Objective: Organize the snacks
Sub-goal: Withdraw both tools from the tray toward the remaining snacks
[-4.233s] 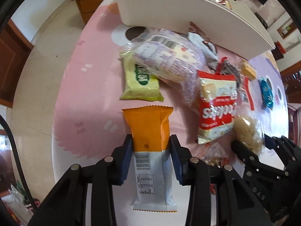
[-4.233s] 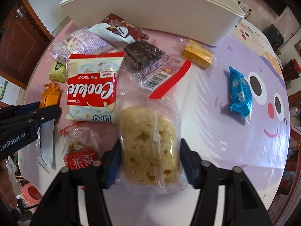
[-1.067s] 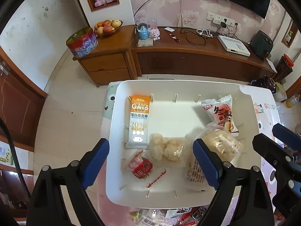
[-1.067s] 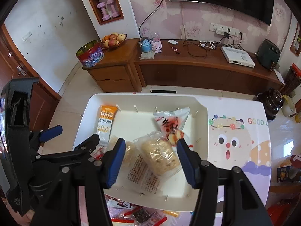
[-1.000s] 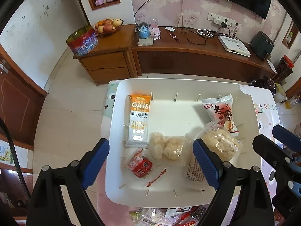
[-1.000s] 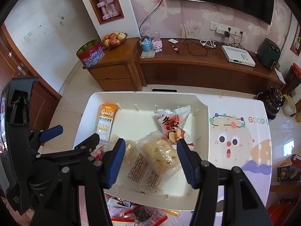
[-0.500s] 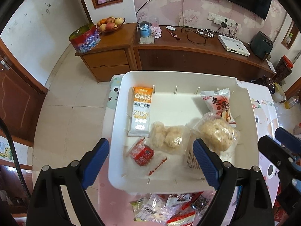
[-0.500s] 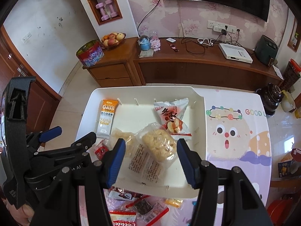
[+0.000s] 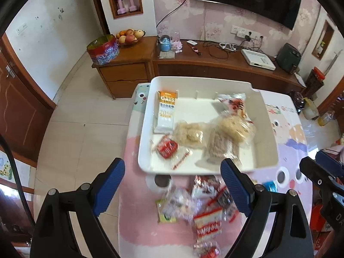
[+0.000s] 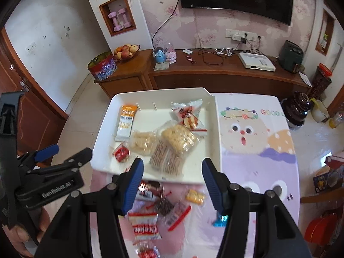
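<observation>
tray [image 10: 217, 129]: 1 | packets in tray [image 10: 177, 137]: 5 | dumbbells [image 10: 119, 19]: 2

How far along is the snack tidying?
Partway. The tray already holds an oat bar, rice crackers and a few other packs. Both grippers, left and right, are open and hold nothing. Cookies and other snacks are still on the table.

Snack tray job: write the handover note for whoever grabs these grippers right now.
Left gripper: open, empty, above the table's near side.
Right gripper: open, empty, above the tray's near edge.
Tray: holds the oats bar, red-white pack, two rice cakes and small red candy.
Left: loose snacks on the mat, including the cookie bag, yellow pack and blue pack.
</observation>
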The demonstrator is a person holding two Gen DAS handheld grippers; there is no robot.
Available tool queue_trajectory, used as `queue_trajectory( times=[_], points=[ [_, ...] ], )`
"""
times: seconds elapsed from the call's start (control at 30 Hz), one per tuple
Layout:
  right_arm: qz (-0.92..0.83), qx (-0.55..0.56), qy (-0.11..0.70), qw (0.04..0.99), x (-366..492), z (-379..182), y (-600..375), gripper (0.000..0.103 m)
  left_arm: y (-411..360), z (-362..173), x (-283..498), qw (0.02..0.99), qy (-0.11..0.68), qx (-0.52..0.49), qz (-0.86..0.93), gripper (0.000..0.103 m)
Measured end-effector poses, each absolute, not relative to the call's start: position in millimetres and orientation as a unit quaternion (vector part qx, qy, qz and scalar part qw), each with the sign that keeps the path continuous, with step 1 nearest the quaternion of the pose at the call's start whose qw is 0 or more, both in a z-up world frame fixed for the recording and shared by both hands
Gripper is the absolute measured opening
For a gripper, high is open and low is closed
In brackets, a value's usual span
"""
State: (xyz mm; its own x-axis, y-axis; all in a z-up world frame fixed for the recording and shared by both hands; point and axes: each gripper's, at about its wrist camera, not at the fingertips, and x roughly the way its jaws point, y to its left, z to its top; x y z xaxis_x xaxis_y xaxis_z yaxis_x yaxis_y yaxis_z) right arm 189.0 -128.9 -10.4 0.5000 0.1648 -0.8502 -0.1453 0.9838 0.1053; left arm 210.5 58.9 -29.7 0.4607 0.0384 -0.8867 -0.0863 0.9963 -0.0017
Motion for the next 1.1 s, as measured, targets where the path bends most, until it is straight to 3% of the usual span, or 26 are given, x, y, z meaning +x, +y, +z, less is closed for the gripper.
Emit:
queue_trajectory(
  times=[0.23, 0.53, 0.83, 1.1],
  points=[
    [0.058, 0.012, 0.486, 0.872, 128, -1, -149, 0.057, 49, -35, 155, 0.853, 0.522, -0.025, -0.003, 0.090],
    [0.026, 0.007, 0.500, 0.866, 81, -8, -180, 0.057, 33, -81, 104, 0.818, 0.573, -0.029, -0.026, 0.090],
    [0.019, 0.014, 0.544, 0.839, 98, -49, -216, 0.057, 22, -142, 87, 0.779, 0.626, -0.035, 0.017, 0.090],
    [0.053, -0.016, 0.597, 0.800, 129, -106, -240, 0.057, 8, -202, 77, 0.727, 0.675, -0.104, 0.075, 0.090]
  ],
)
